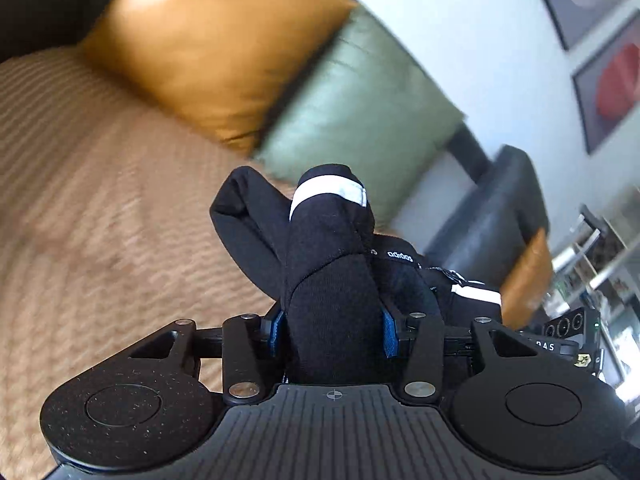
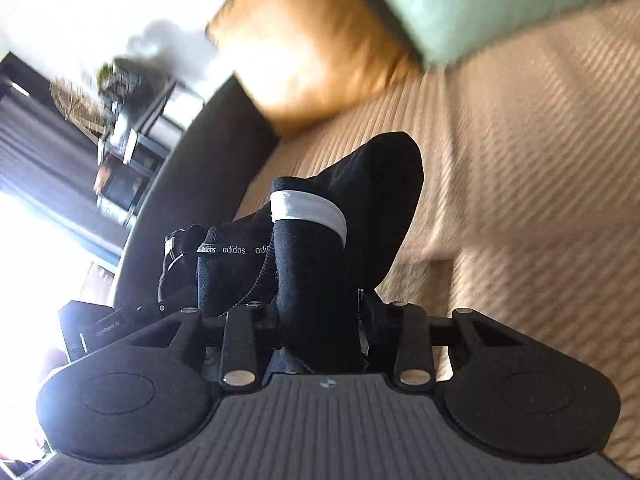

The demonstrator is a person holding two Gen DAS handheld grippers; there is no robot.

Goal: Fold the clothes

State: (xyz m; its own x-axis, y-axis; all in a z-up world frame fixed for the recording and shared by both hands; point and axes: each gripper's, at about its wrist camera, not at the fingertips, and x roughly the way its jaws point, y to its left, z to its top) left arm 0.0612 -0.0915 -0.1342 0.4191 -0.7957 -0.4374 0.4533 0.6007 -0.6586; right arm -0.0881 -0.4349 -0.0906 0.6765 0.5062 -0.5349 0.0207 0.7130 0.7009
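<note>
A black Adidas garment (image 1: 332, 280) with white stripes is bunched up and held off the beige ribbed bed cover (image 1: 100, 200). My left gripper (image 1: 334, 332) is shut on a thick fold of it, with blue pads showing on both sides. The cloth hides the fingertips. In the right wrist view the same black garment (image 2: 320, 248) rises from my right gripper (image 2: 318, 320), which is shut on another fold. A band with the Adidas lettering (image 2: 234, 250) runs left from it. The other gripper's body (image 2: 96, 328) shows at lower left.
An orange cushion (image 1: 208, 48) and a pale green cushion (image 1: 360, 104) lie at the head of the bed. A dark armchair (image 1: 500, 216) stands at the right, with shelving (image 1: 592, 272) behind it. Framed pictures (image 1: 608, 60) hang on the wall. A dark bed edge (image 2: 200, 184) curves at the left.
</note>
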